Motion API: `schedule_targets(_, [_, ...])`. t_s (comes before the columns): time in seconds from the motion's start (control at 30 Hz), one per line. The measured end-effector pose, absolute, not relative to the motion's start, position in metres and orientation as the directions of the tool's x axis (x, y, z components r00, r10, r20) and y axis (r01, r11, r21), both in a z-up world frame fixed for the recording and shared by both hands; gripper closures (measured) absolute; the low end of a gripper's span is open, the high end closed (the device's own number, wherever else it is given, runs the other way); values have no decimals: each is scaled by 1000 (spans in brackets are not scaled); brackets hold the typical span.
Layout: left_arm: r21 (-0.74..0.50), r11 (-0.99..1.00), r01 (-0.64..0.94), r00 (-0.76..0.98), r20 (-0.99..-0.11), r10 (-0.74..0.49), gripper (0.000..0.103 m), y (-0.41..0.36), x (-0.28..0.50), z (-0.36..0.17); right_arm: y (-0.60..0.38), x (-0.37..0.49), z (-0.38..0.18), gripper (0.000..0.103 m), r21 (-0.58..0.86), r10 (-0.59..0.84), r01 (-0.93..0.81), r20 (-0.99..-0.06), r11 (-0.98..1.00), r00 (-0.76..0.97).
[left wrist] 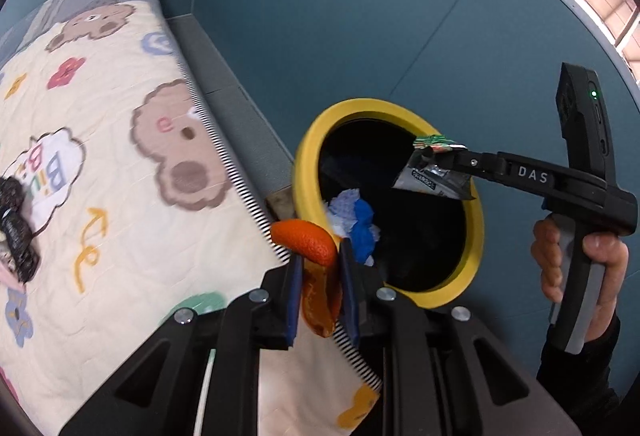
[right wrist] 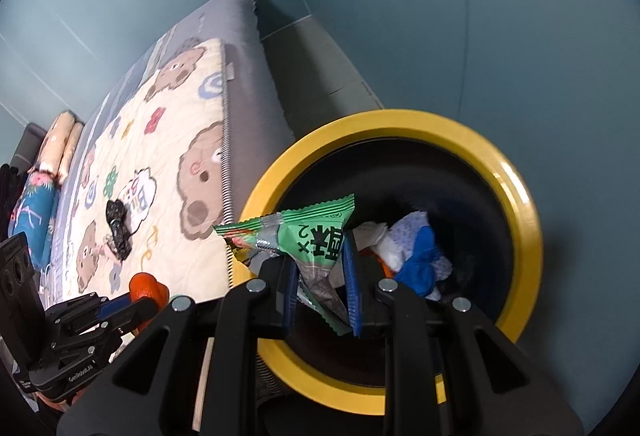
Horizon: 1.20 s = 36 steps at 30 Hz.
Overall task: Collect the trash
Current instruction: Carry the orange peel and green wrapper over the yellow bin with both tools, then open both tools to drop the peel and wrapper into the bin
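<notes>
blue-grey floor [left wrist: 360,16] – a bed [right wrist: 248,48] under a cream bear-print quilt [left wrist: 120,156], pillows [right wrist: 60,140] at its head.

Both wrist cams looked steeply down along their fingers, pretty close, and shared the yellow-rimmed round black bin [left wrist: 308,172] [right wrist: 524,196] beside the bear-print cream quilt [left wrist: 120,164] [right wrist: 168,164].

One yellow-rimmed bin [right wrist: 520,196] stands beside one bed [right wrist: 256,96]. Two grippers are in view: the left gripper [left wrist: 319,286] holds one orange peel [left wrist: 308,240], the right gripper [right wrist: 322,288] one green snack wrapper [right wrist: 304,236]. One quilt [left wrist: 100,164] covers the bed, with one black crumpled item [right wrist: 118,224] lying on it. Two pillows [right wrist: 60,144] lie at the far end. One hand [left wrist: 580,264] shows.
</notes>
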<state>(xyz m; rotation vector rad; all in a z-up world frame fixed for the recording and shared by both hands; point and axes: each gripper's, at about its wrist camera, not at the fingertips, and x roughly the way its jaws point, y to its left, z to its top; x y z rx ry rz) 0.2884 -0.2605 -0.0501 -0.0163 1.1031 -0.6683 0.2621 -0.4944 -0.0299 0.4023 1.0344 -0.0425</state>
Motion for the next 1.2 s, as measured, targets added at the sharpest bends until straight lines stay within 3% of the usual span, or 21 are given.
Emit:
schedule_targets(0.83, [-354,782,513,237,-817,-525,83,-348,296,-75,-559,265,-43,80,337,112,333,-831,880,545])
schedule_targets(1.03, [-387,776,498,220,-809,-545,71,-351,293,-80,-565,262,-42,68,353,117,332,-819,875,562])
schedule_targets(1.1, [-393,773,497,222,-804,-552,61,-352,290,-81,-564,261,-40,61,357,117,334,-815,872,568])
schedule_targets(1.2, [-391,775,496,233,-800,-553,51,-351,285,-81,-564,260,-36,60,341,94,343,-815,875,572])
